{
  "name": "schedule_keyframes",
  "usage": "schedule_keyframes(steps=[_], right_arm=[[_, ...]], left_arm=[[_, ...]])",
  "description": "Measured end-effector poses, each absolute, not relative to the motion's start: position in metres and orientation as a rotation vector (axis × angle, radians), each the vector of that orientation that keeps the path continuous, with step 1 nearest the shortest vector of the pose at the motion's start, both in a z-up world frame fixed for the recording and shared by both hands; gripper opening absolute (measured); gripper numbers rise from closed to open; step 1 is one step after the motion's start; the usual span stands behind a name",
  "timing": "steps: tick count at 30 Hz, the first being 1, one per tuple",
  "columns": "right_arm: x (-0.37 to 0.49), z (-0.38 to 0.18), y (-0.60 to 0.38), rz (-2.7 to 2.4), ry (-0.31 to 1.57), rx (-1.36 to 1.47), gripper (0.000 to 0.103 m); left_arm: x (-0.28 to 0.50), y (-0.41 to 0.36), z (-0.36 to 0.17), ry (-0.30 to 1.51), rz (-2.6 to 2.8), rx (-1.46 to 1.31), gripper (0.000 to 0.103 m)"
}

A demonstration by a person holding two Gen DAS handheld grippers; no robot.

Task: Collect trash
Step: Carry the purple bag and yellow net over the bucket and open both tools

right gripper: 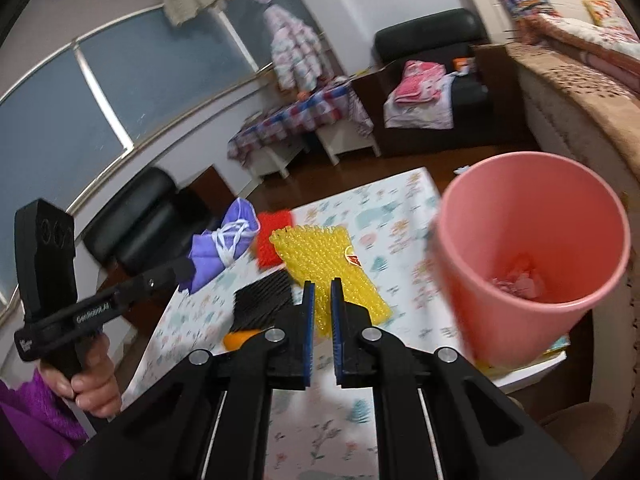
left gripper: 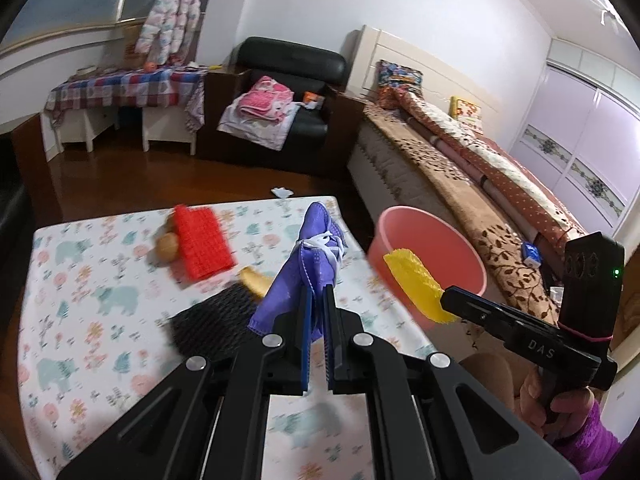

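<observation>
My left gripper (left gripper: 319, 292) is shut on a purple face mask (left gripper: 308, 256) with white straps and holds it above the table; the mask also shows in the right wrist view (right gripper: 224, 246). My right gripper (right gripper: 322, 284) is shut on a yellow foam net sleeve (right gripper: 328, 268), seen from the side in the left wrist view (left gripper: 416, 284). A pink bin (right gripper: 532, 256) stands at the table's right edge, close to the sleeve, with some scraps inside. It also shows in the left wrist view (left gripper: 432, 252).
On the floral-cloth table (left gripper: 80, 320) lie a red net sleeve (left gripper: 200, 242), a black net sleeve (left gripper: 216, 324), brownish fruit (left gripper: 168, 246) and a yellow peel (left gripper: 256, 280). A bed (left gripper: 460, 168) runs along the right; a black armchair (left gripper: 292, 100) stands behind.
</observation>
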State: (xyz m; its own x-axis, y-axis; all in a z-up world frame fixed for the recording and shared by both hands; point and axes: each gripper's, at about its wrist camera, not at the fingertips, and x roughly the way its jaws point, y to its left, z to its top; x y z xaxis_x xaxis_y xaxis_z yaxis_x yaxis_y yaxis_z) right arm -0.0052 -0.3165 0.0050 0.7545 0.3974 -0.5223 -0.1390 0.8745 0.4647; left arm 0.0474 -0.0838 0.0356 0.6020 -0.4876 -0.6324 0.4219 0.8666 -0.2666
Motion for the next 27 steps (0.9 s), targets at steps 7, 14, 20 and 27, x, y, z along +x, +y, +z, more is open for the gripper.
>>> schedule_keyframes(steps=[7, 14, 20, 27], right_arm=[[-0.004, 0.004, -0.363, 0.174, 0.622, 0.492, 0.008], [-0.001, -0.006, -0.398, 0.077, 0.61, 0.533, 0.008], [0.007, -0.019, -0.418, 0.015, 0.625, 0.558, 0.008], [0.012, -0.032, -0.433, -0.03, 0.639, 0.566, 0.008]], left_arm=[[0.059, -0.136, 0.04, 0.762, -0.611, -0.07, 0.005], [0.069, -0.19, 0.038, 0.769, -0.683, -0.015, 0.005], [0.084, -0.233, 0.025, 0.81, -0.716, 0.024, 0.005], [0.099, -0.267, 0.007, 0.852, -0.73, 0.061, 0.005]])
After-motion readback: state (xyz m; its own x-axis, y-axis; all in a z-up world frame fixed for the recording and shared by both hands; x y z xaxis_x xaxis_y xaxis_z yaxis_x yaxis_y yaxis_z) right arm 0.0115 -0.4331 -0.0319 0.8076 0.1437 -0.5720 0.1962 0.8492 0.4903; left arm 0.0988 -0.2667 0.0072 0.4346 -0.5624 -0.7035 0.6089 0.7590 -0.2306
